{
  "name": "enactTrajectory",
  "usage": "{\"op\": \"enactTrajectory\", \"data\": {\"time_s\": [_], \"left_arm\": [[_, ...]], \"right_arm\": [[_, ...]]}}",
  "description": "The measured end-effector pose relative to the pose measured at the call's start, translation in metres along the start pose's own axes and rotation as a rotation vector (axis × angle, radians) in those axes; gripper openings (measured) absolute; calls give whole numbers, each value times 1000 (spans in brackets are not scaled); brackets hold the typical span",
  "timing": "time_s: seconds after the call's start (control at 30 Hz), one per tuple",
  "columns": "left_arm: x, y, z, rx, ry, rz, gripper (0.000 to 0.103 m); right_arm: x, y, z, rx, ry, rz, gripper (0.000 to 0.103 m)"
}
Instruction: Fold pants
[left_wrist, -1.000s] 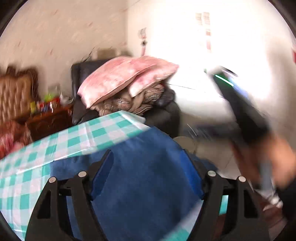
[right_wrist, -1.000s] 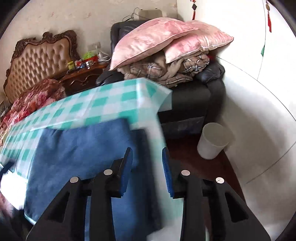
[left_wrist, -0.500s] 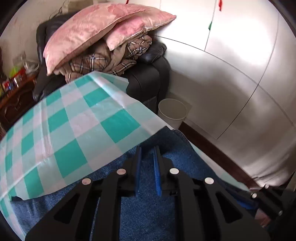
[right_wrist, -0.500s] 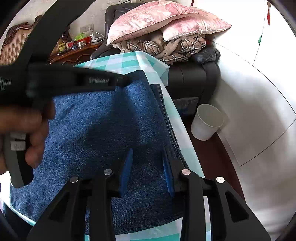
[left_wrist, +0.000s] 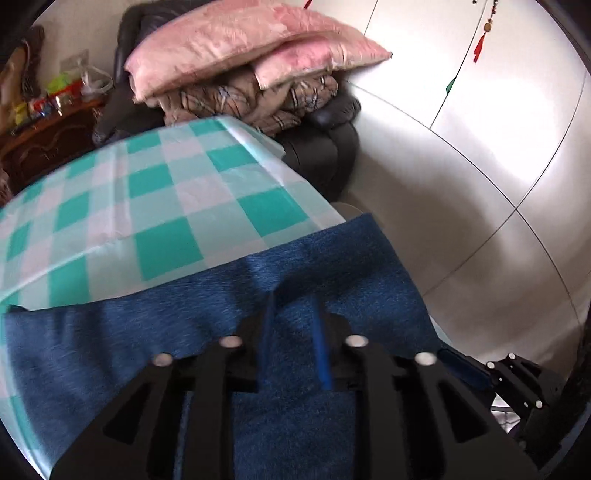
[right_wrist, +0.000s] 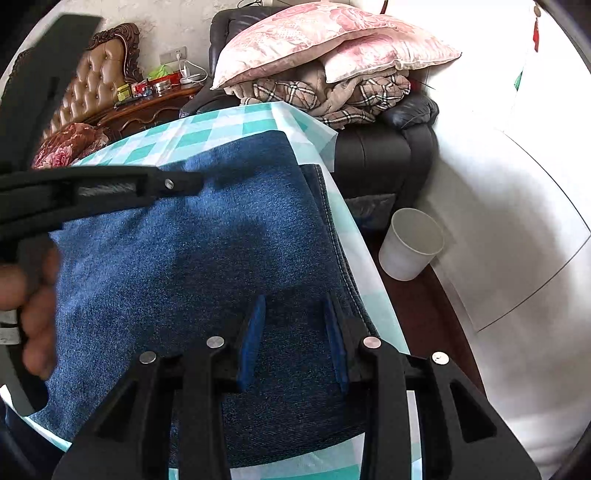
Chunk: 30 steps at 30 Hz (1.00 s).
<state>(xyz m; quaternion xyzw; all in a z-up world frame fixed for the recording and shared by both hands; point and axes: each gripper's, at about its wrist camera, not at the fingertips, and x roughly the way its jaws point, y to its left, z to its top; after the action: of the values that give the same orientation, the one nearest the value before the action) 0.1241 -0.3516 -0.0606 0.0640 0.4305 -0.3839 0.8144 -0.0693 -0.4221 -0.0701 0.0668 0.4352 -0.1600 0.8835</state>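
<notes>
Blue denim pants (right_wrist: 184, 258) lie folded on a table with a teal and white chequered cloth (right_wrist: 221, 125), their seamed edge along the table's right side. My right gripper (right_wrist: 295, 301) hovers low over the near right part of the pants (left_wrist: 332, 266). Its jaws stand a little apart and nothing is pinched between them. My left gripper (left_wrist: 293, 297) points down at the denim close to its far fold edge, beside the bare cloth (left_wrist: 166, 192). Its jaws are opening and no fabric is between them. In the right wrist view a hand (right_wrist: 33, 314) holds the left gripper's black body (right_wrist: 110, 184).
Behind the table stands a black armchair (right_wrist: 388, 158) piled with pink pillows (right_wrist: 325, 40) and plaid blankets. A white bin (right_wrist: 410, 243) sits on the dark floor to the right, by white cupboard doors (left_wrist: 480, 166). A wooden side table (right_wrist: 147, 107) is at the back left.
My left gripper swung down onto the pants, closed almost fully, then parted its jaws again. The right gripper sank toward the denim and has held still since.
</notes>
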Motion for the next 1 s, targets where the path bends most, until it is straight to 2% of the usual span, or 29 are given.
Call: {"op": "enactTrajectory", "data": {"time_s": [0.03,0.1,0.13,0.3,0.4,0.47,0.53,0.63,0.7,0.77,0.87,0.9,1.0], "left_arm": [[-2,0,-3,4,-2,-3,40],[8,1,-12,7,79,-1,42],[8,1,-16,12,86,14,41],[-28,-11,-40,35,26,27,45],[-41,-26,-62,85,39,57,49],[-45,-36,-79,116,67,40,58],[-46,-42,-93,144,106,73,65],[-58,-46,-110,165,107,120,73],[-66,-44,-115,167,97,136,78],[-76,-37,-115,146,66,157,88],[-86,-22,-102,98,-9,235,98],[-87,-16,-93,86,-36,269,101],[-81,-9,-65,103,-113,283,101]], "right_arm": [[-1,0,-1,0,-1,-1,31],[-1,2,-2,-1,-4,-8,31],[-1,2,-2,-3,-5,-10,31],[0,3,-2,-7,-11,-10,31],[0,3,-2,-6,-10,-10,31],[0,3,-3,-10,-13,-10,31],[-1,3,-4,-11,-13,-7,31],[-1,4,-4,-18,-11,-13,31],[-1,5,-4,-19,-13,-17,31],[-1,6,-3,-22,-13,-24,31],[-1,6,-2,-17,-2,-22,31],[-1,5,-1,-14,0,-16,32],[-3,4,-1,-15,3,-8,35]]}}
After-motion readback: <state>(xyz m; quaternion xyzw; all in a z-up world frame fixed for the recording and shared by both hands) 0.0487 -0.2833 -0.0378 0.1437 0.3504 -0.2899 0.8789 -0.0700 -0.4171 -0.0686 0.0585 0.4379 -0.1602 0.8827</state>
